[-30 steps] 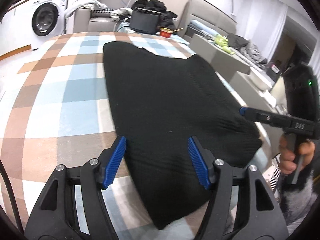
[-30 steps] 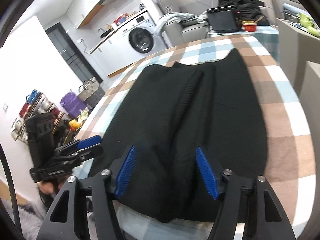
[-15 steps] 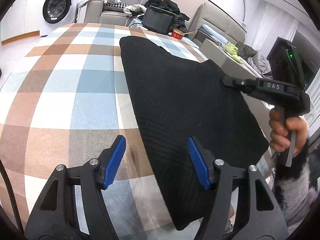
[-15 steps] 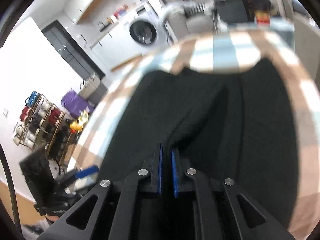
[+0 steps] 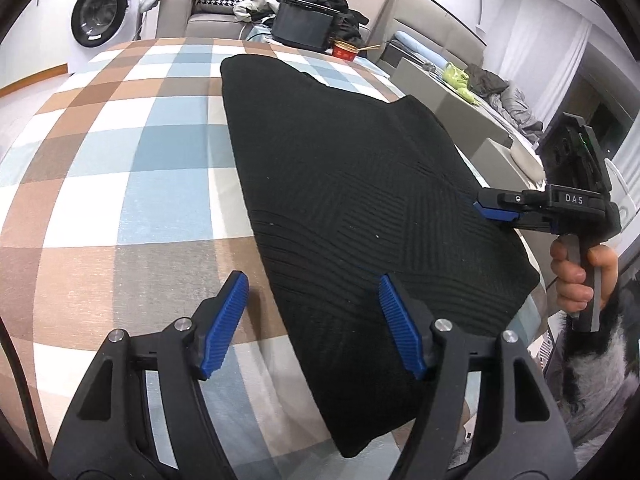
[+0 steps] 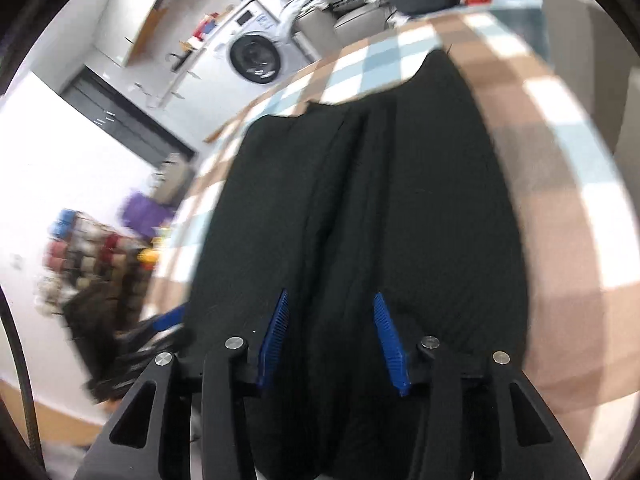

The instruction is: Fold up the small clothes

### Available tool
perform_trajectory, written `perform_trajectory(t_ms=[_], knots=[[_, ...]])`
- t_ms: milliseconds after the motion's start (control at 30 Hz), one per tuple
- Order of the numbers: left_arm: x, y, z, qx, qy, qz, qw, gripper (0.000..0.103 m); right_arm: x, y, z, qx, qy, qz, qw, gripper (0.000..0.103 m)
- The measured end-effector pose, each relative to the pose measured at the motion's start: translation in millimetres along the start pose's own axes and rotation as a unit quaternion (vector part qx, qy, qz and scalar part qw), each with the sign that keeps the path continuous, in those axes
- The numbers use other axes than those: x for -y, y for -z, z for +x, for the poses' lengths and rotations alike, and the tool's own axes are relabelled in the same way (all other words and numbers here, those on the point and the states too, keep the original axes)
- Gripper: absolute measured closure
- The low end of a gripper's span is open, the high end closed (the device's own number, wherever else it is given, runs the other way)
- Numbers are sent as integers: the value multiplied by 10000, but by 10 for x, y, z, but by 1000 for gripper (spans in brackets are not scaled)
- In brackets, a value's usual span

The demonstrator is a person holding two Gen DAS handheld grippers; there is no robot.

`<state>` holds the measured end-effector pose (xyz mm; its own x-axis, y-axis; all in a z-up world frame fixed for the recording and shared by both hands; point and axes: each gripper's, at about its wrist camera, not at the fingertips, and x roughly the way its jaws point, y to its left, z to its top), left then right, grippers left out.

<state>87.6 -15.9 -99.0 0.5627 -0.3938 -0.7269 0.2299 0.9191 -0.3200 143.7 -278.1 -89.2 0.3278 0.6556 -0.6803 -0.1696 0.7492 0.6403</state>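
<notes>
Black ribbed knit garment (image 5: pixel 360 184) lies lengthwise-folded on checked tabletop (image 5: pixel 120 168); cross fold outstanding. Left tongs (image 5: pixel 314 320) open, empty. Right tongs (image 6: pixel 330 340), just reopening, grip nothing

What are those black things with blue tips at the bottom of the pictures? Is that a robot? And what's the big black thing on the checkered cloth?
It's not a robot. A person holds two grabber tools, one in each hand, and each tool has a little camera looking out along its two fingers. So one picture is from the left gripper and the other from the right gripper. The blue parts are grippy pads.

In the left picture you can also see the right tool from the side, with the person's hand on its handle.

The big black thing is a knitted piece of clothing, lying flat on a checkered cloth of brown, blue and white squares. It is going to be folded.

Nothing is held right now. Both grippers are open above the clothing's near edge. The right one's jaws have just been opening, and the picture is blurry.
</notes>
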Motion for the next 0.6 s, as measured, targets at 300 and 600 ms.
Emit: perform_trajectory(t_ms=[300,600], knots=[[-54,-26,13,-16,30,-115,9999,37,-167,-298,398,76,-39,-148,9999,58],[-115,-49,8,14,47,-177,9998,37,-417,-369,555,171,675,-859,9939,90]])
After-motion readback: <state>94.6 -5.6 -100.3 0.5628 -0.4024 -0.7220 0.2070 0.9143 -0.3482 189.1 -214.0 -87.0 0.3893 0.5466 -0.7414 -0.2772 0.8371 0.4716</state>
